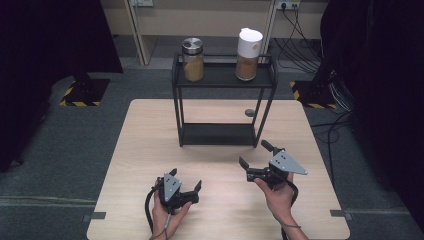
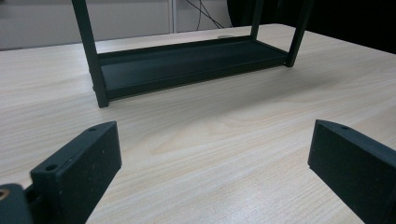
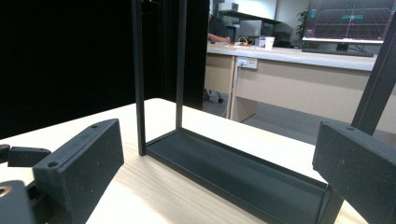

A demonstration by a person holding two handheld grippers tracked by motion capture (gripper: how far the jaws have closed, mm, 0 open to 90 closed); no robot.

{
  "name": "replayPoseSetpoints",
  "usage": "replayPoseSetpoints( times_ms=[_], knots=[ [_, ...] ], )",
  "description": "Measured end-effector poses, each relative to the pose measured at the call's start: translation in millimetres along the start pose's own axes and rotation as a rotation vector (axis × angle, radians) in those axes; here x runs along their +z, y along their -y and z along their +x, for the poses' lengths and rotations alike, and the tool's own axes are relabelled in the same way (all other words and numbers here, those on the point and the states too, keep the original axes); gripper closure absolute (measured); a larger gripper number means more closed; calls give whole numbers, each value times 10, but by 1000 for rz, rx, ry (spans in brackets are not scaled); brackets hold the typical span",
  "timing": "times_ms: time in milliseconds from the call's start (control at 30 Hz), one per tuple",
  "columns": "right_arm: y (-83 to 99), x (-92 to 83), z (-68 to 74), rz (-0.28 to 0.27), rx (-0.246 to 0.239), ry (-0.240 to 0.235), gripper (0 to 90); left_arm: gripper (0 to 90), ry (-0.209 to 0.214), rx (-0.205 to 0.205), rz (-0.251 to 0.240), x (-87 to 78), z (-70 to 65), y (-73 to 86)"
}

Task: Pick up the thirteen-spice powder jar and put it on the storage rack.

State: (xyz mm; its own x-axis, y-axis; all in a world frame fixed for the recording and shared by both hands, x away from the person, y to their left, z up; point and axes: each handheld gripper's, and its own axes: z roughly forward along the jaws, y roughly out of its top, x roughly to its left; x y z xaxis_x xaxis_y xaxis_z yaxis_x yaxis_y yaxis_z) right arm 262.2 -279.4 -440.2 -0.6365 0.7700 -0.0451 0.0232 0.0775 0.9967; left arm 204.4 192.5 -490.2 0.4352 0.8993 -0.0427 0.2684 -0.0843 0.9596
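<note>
A black two-tier metal rack (image 1: 220,76) stands at the middle back of the light wooden table (image 1: 150,150). Its top shelf carries a glass jar with a metal lid (image 1: 193,60) and a jar with a white lid (image 1: 247,54), both holding brown powder. The lower shelf (image 2: 187,63) (image 3: 233,170) is bare. My left gripper (image 1: 186,178) (image 2: 215,149) is held open near the front edge, its jaws wide apart with nothing between them. To the right, close to the rack's front right leg, my right gripper (image 1: 253,152) (image 3: 219,149) is open and empty too.
A small grey disc (image 1: 249,112) lies on the table behind the rack. Black curtains hang at both sides. Cables (image 1: 300,45) trail on the floor at the back right. A desk with a monitor (image 3: 348,21) stands beyond the table.
</note>
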Motion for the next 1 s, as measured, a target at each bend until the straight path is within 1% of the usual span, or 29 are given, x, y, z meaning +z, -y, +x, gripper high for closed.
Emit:
replayPoseSetpoints(
  times_ms=[267,367,767,1000],
  knots=[
    [-11,-59,-7,-18,-1,6,21,20,-3,1,0,1,-10,1],
    [-5,-78,-15,-16,-5,4,20,19,-3,0,-4,-3,-8,6],
    [34,-144,-27,-8,10,6,21,20,-3,-2,-4,-3,-5,8],
    [48,-156,-18,0,10,0,21,20,-2,1,-4,-3,-6,7]
  ],
)
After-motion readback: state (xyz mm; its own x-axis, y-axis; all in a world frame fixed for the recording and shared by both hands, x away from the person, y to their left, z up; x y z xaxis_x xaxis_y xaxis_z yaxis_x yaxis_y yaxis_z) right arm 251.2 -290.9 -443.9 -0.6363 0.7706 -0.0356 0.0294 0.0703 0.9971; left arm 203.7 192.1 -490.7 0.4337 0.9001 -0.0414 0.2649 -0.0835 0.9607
